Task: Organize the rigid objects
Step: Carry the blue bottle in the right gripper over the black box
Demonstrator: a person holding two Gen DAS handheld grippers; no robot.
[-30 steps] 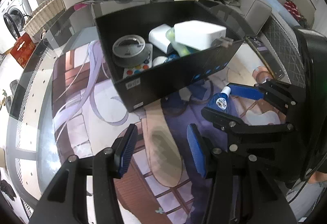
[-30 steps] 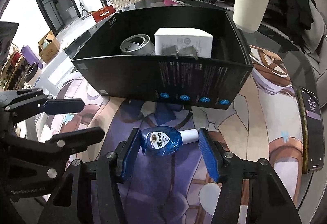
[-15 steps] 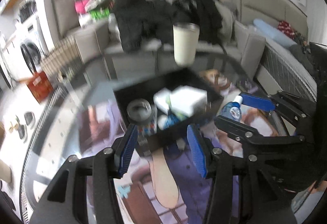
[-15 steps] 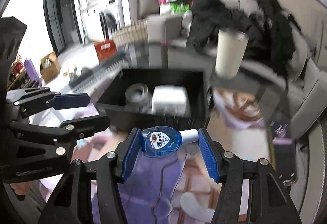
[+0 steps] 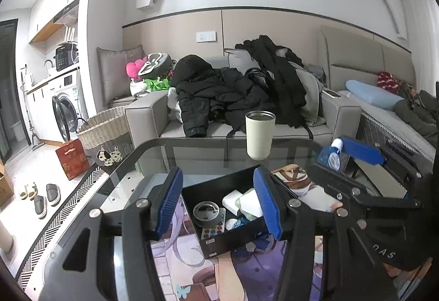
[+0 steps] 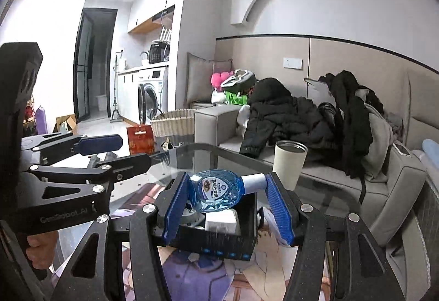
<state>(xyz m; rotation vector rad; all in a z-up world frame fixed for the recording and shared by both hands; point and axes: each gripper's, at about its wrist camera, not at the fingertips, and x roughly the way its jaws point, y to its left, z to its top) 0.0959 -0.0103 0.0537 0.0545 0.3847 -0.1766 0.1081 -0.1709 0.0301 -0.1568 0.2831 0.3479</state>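
My right gripper [image 6: 227,207] is shut on a small blue bottle [image 6: 216,192] with a white cap, held sideways in the air above and in front of the black box [image 6: 219,248]. The bottle also shows in the left wrist view [image 5: 330,156], between the right gripper's fingers. My left gripper [image 5: 219,203] is open and empty, raised above the table with the black box [image 5: 233,243] seen between its fingers. The box holds a grey tape roll [image 5: 205,213], white blocks [image 5: 247,202] and a card with coloured dots [image 5: 214,232].
A cream tumbler [image 5: 259,134] stands on the glass table's far edge [image 5: 192,141]. A printed mat [image 5: 192,273] lies under the box. Behind are a grey sofa [image 5: 153,114] piled with dark jackets, a wicker basket [image 5: 104,128] and a red bag [image 5: 72,159] on the floor.
Both grippers have risen and tilted up, so the room now fills the views. The right gripper lifted the blue bottle off the mat. The left gripper stayed open.
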